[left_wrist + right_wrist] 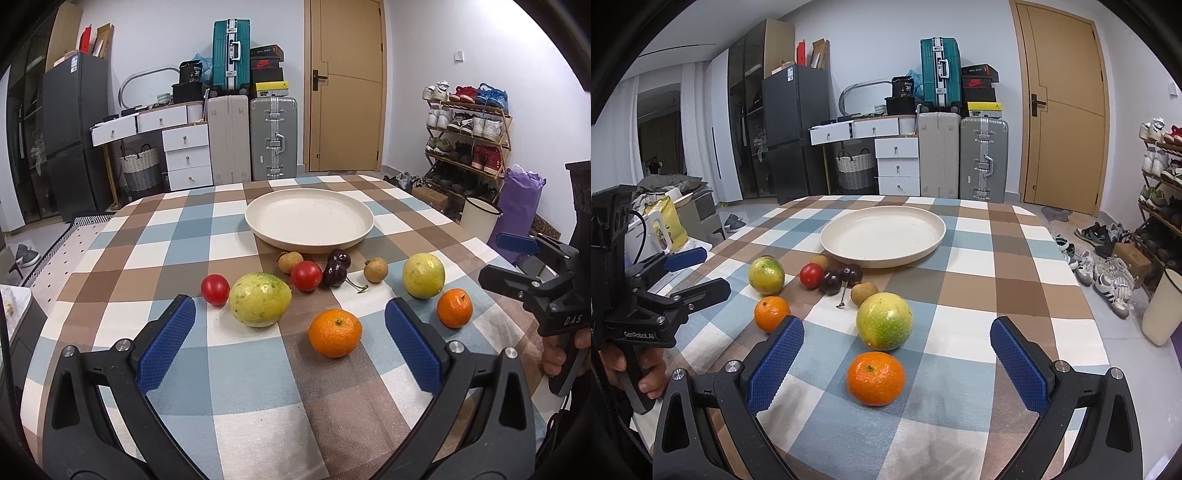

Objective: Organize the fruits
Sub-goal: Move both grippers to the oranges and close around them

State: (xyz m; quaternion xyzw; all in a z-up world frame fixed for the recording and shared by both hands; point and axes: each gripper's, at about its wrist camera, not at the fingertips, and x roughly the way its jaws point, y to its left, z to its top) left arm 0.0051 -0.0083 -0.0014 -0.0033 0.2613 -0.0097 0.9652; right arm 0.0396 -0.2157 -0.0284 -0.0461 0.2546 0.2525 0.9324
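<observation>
Both grippers hang low over the near edge of the checked tablecloth (258, 387) with nothing in them. The left gripper (290, 328) has its blue pads spread wide, and the right gripper (897, 354) is just as wide apart.

Between the left pads lie a near mandarin (335, 333) and, to its left, a yellow-green guava (259, 299). The right gripper frames a second mandarin (875, 378), with another guava (884, 321) touching or just behind it.

Farther out sit two cherry tomatoes (306, 276), two dark cherries (335, 273) and two longans (375, 270). The cream plate (258, 206) stands beyond them, bare.

Round fruit rolls: a pad that nudges a mandarin off-centre could send it toward the table's near edge, and closing on the right mandarin may bump the guava behind it. The small fruit is bunched, so a wide grip could scatter neighbours.

The left guava's long axis runs left to right, its blunter end toward the tomato. The mandarins sit stem up. One cherry's stalk (842, 295) points nearward.
</observation>
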